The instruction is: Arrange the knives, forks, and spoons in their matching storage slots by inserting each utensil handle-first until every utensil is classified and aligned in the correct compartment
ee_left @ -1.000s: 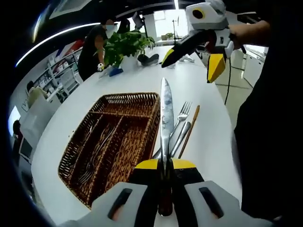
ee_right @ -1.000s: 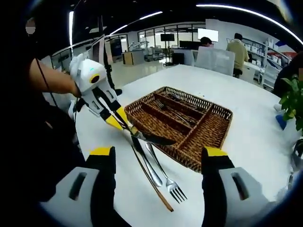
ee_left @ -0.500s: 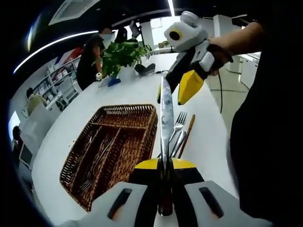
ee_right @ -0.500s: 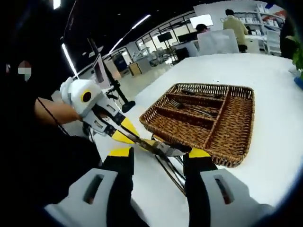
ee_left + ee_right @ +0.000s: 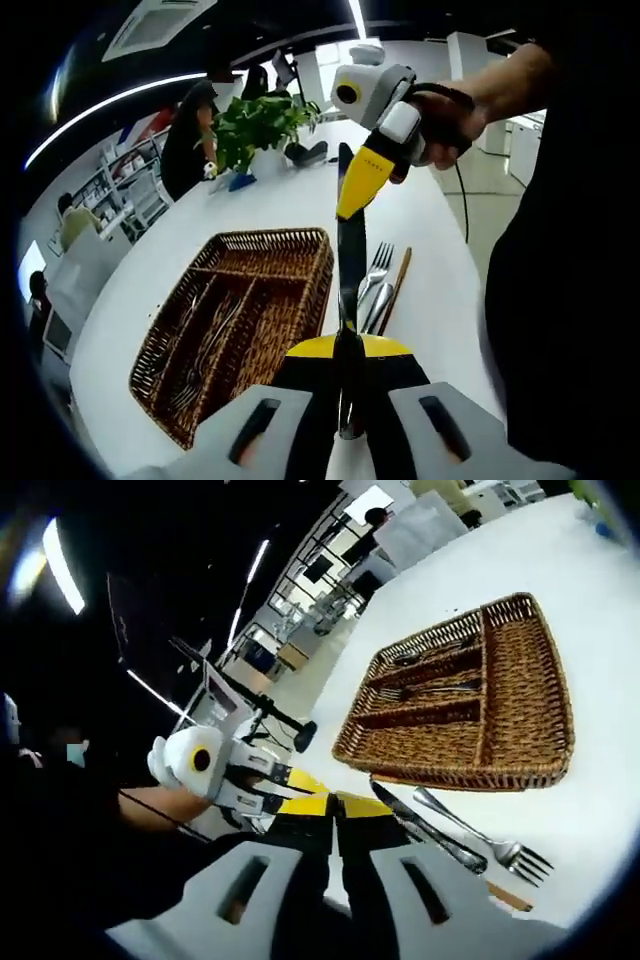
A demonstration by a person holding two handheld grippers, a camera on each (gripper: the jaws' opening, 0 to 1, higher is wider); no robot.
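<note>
A table knife stands edge-on between my left gripper's yellow tips, which are shut on its handle end. My right gripper comes in from the upper right, and its yellow fingers are shut on the blade tip. In the right gripper view my right gripper has its jaws together, facing the left gripper. The wicker basket lies left of the knife, with several utensils in its narrow slots. A fork, another metal utensil and a wooden stick lie on the white table beside the basket.
A potted plant and small objects stand at the table's far end, where people stand by it. A hand holds the right gripper. The table's edge runs close on the right, next to the person's dark clothes.
The right gripper has swung in over the knife tip and shut on it. The knife, flat-on earlier, now stands edge-on. The left gripper keeps its hold.
</note>
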